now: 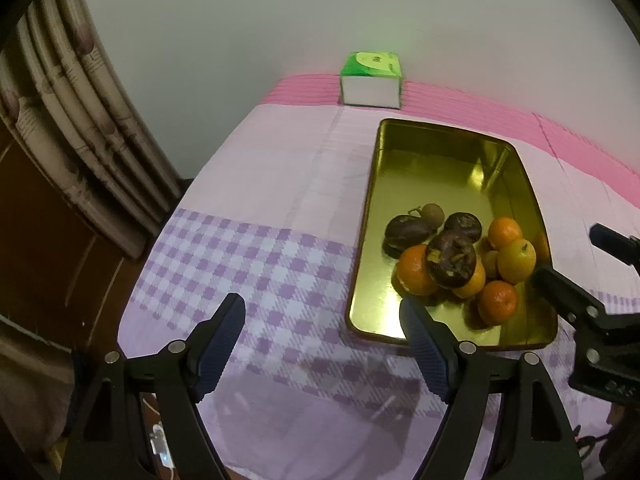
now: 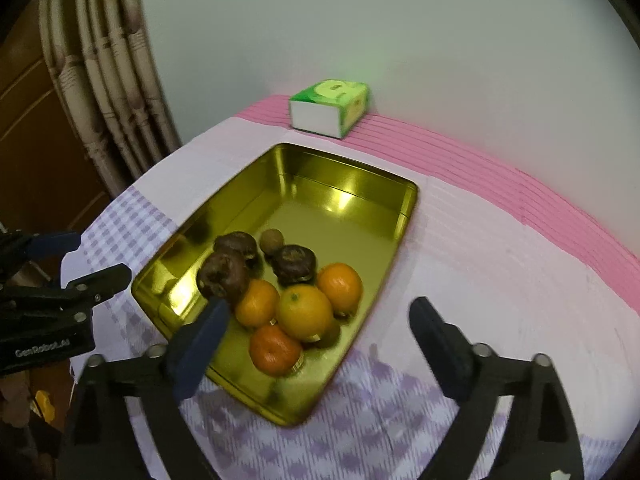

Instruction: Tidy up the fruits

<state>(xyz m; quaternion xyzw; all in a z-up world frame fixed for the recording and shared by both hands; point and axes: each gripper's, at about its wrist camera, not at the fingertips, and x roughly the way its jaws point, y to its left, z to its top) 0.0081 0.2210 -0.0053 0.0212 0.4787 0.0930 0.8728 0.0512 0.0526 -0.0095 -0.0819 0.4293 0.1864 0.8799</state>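
Both grippers hang with their fingers spread wide and nothing between them. The left gripper (image 1: pixel 322 346) hovers over the checked cloth (image 1: pixel 248 264), and the tin (image 1: pixel 448 168) lies just beyond and to the side of its inner finger. The right gripper (image 2: pixel 320 344) straddles the near corner of that tin: one finger sits over the gold floor just short of the fruit, the other over bare cloth outside the rim.

All the fruit in sight is already in the tin, bunched at the end nearest the fingers. Oranges (image 2: pixel 306 310) sit closest; the dark fruits (image 2: pixel 222 274) and a small brown one (image 2: pixel 271 241) lie just past them. One dark fruit rides up on an orange beside it, so the pile leans on itself rather than lying flat. The far half of the tin is bare, probably because things are set down at the nearest reach.

The tin's raised wall is what keeps round fruit from rolling off across the cloth. The spread right fingers over the heap suggest a piece let go here, though that is only a guess. No fruit shows on the desk outside the tin, so the sorting looks near its end. A green box (image 1: pixel 372 80) stands well beyond, against the wall, out of the work.
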